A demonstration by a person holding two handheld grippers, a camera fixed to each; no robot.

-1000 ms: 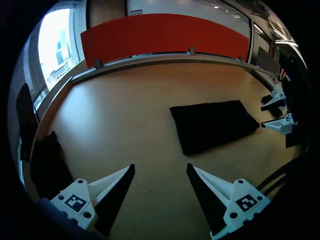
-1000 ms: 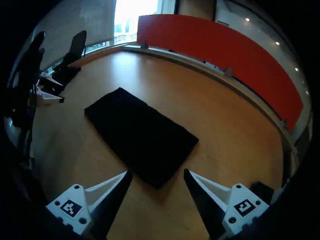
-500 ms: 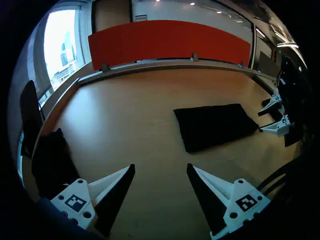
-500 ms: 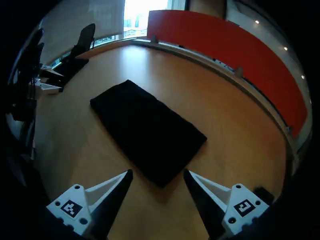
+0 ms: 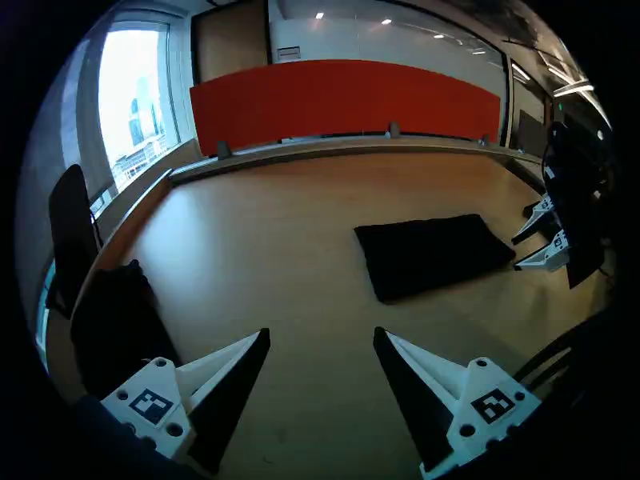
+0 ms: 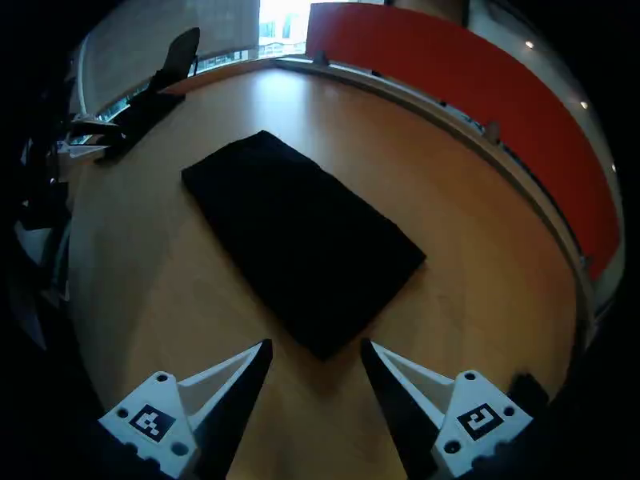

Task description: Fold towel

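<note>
on the table (image 6: 480, 280) a black towel (image 6: 304, 232) lies flat, left hand-held gripper (image 5: 320, 332) and right hand-held gripper (image 6: 316, 342) both spread apart.

No legible text. Square markers (image 5: 150, 404) on left gripper (image 5: 320, 331) and right gripper (image 6: 316, 342): patterns only. One wall sign (image 5: 288, 54) too small to read.

We count:
- one towel (image 6: 300, 240), black, single piece on surface (image 6: 480, 264)
- one surface, wooden
- two tools: left tool (image 5: 320, 331), right tool (image 6: 316, 342)
- two fingers (image 5: 448, 392) per tool, four in all
- one square marker (image 5: 150, 405) per finger
- one red panel (image 5: 344, 100) along far edge of surface
- three brackets (image 5: 392, 129) at its foot
- one window (image 5: 136, 120)
- one black chair (image 5: 68, 224)
- one dark bulky item (image 5: 120, 320) near chair, kind unclear to us
- several ceiling lights (image 5: 318, 15), too small for firm count
</note>
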